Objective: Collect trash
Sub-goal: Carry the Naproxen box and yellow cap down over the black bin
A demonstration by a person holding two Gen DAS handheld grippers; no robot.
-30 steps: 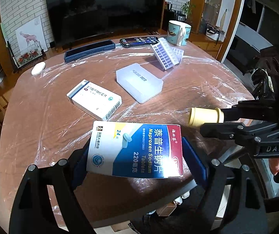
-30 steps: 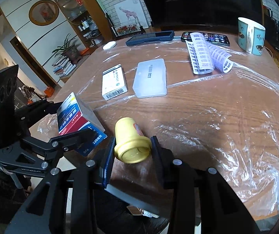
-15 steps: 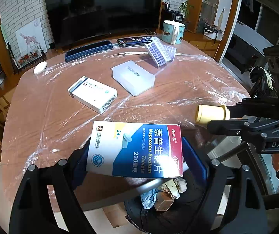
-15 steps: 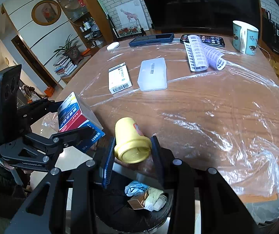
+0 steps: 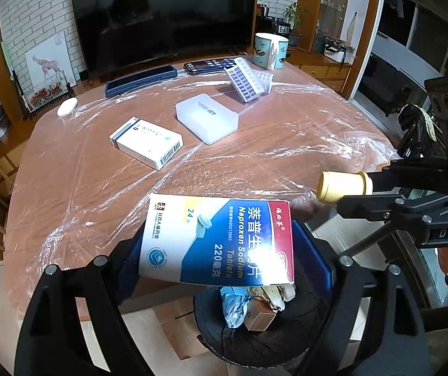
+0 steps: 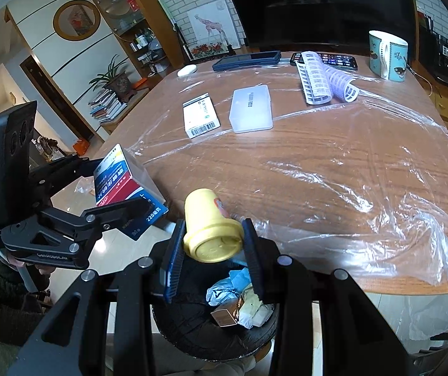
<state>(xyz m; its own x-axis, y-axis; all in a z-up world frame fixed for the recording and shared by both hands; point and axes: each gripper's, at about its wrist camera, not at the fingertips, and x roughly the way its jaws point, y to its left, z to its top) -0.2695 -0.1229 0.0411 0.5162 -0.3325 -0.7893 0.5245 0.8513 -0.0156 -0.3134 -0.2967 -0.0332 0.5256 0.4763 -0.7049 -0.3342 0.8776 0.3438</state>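
Trash for this collection is already in both hands: the left hand-held gripper [image 5: 221,250] is clamped on a blue, red and white medicine box [image 5: 219,238], gripped across its width so the printed face tilts up toward the camera, and the right hand-held gripper [image 6: 213,244] is clenched on a small yellow bottle [image 6: 211,230], held by its wider end with the narrower end pointing out over the worktop [image 6: 333,163]. Both are carried just past the near edge of the worktop, above a dark bin [image 6: 192,329] on the floor that already holds crumpled paper and a small brown box. Holding each item by its sides, with nothing under it, looks deliberate: parting the jaws should let it fall straight in.

In the left wrist view the box hangs over the bin's mouth, while the bottle sits off to the right, nearer the worktop's edge; from the right wrist view the bottle seems to be above the bin's rim.

A white medicine box [image 5: 147,142], a translucent case [image 5: 206,122], a pill organiser [image 5: 244,78], a phone [image 5: 210,64], a dark case [image 5: 141,80] and a mug [image 5: 269,50] lie toward the middle and far edge, on clear plastic film, well apart from the bin. Whether any of them counts as trash I cannot tell.
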